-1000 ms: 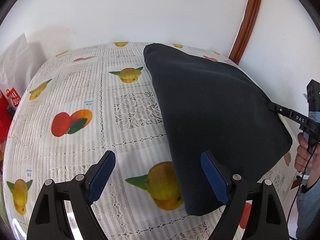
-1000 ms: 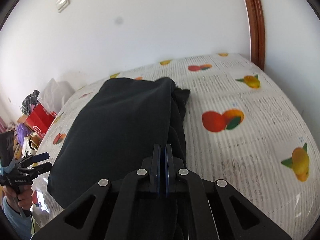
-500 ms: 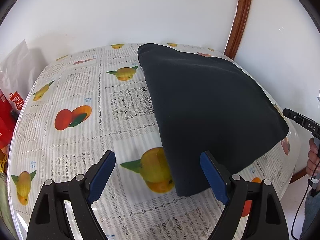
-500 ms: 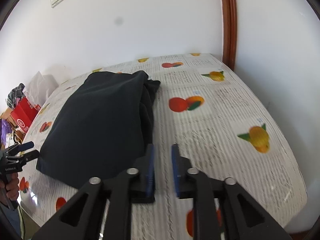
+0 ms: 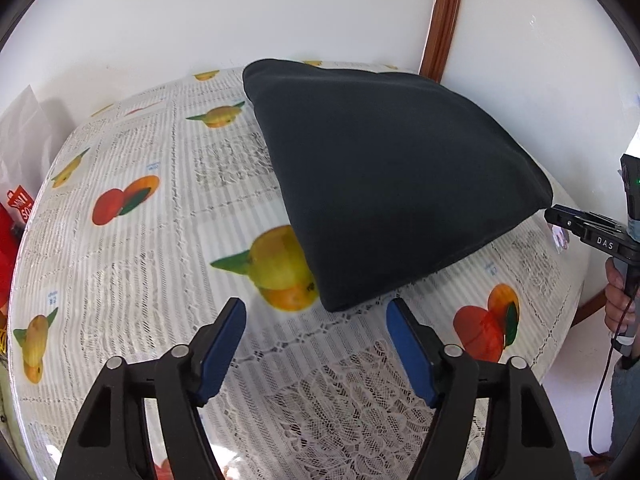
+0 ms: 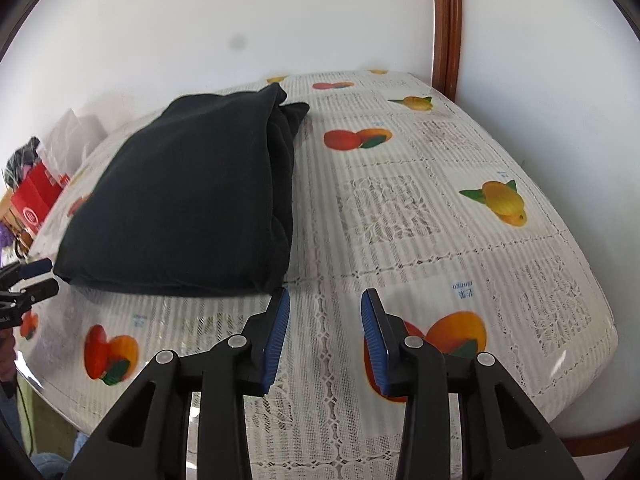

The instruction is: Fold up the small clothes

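Both grippers (image 5: 316,316) (image 6: 325,308) apart — beside garment (image 5: 384,176).

Lighting: bright, even daylight in both wrist views; source not visible. White wall (image 6: 320,20) near overexposed. Shadows: soft, narrow, under the dark folded garment (image 5: 384,176), which shows little surface detail. Glare: sheen on glossy tabletop (image 6: 440,208) cover near its front edge. Distortion: strong fisheye curvature, black vignette at corners. Blur: slight smear on fruit prints and left side; blue pads (image 6: 276,332) sharp.

Black left gripper (image 5: 316,336), blue ribbed fingers (image 5: 224,340), silver screws, "DAS" marking
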`<state>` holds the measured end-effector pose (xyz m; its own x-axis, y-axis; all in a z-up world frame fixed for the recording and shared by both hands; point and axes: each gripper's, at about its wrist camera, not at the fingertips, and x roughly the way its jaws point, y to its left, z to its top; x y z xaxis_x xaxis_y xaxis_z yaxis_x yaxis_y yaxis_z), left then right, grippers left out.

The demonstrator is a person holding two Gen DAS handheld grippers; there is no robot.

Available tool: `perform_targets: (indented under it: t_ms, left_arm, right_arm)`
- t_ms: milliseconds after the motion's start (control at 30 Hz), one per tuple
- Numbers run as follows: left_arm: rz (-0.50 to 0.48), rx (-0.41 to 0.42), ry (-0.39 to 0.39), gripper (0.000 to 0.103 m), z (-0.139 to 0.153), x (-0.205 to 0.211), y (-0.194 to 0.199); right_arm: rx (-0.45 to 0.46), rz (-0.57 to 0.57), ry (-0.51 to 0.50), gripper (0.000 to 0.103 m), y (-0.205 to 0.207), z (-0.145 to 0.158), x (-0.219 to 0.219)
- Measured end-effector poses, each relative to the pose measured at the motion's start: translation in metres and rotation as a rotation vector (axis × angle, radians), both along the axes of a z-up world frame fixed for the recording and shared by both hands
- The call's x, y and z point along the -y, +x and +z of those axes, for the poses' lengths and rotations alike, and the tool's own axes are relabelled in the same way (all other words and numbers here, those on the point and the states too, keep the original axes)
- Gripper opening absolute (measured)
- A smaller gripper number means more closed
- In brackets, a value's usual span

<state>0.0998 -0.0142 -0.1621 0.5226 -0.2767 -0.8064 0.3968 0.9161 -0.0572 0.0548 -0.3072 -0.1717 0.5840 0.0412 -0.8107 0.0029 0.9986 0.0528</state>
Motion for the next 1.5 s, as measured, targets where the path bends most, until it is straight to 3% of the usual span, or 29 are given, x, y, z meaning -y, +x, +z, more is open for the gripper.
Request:
perform_targets:
  t_ms: [133,233,367,467,533,667,1000,1233,1367,1500]
  left_arm:
    - [-0.009,-0.01,-0.003,0.065,-0.005,0.007,0.002]
    - [-0.016,0.004,0.0,0.063,-0.005,0.014,0.006]
    - [-0.015,0.006,-0.014,0.047,-0.004,0.02,0.012]
    - [-0.011,0.02,-0.017,0.033,-0.003,0.021,0.012]
    - [0.002,0.034,-0.015,0.023,-0.003,0.018,0.013]
    - [0.029,0.046,-0.013,0.012,-0.003,0.007,0.017]
    - [0.103,0.015,-0.042,0.012,0.0,-0.02,0.035]
    - [0.1,-0.02,-0.084,0.013,0.004,-0.033,0.026]
    - [0.101,0.015,-0.1,0.042,0.014,-0.038,0.02]
    - [0.107,0.058,-0.116,0.043,0.027,-0.039,0.016]
  right_arm:
    - [-0.042,0.021,0.067,0.037,-0.008,-0.012,0.002]
    - [-0.018,0.052,0.075,0.037,-0.013,-0.015,-0.005]
    - [0.024,0.078,0.15,0.037,-0.006,-0.01,-0.016]
    - [0.046,0.065,0.152,0.037,0.009,-0.01,-0.026]
    - [0.05,0.057,0.129,0.023,0.02,-0.012,-0.033]
    - [0.064,0.079,0.08,0.018,0.035,-0.009,-0.047]
    - [0.04,0.073,0.097,0.018,0.085,-0.015,-0.072]
    - [-0.004,0.1,0.101,0.023,0.064,-0.013,-0.06]
    - [0.077,0.128,0.09,0.028,0.039,0.011,-0.041]
    - [0.177,0.109,0.176,0.043,0.036,0.038,-0.027]
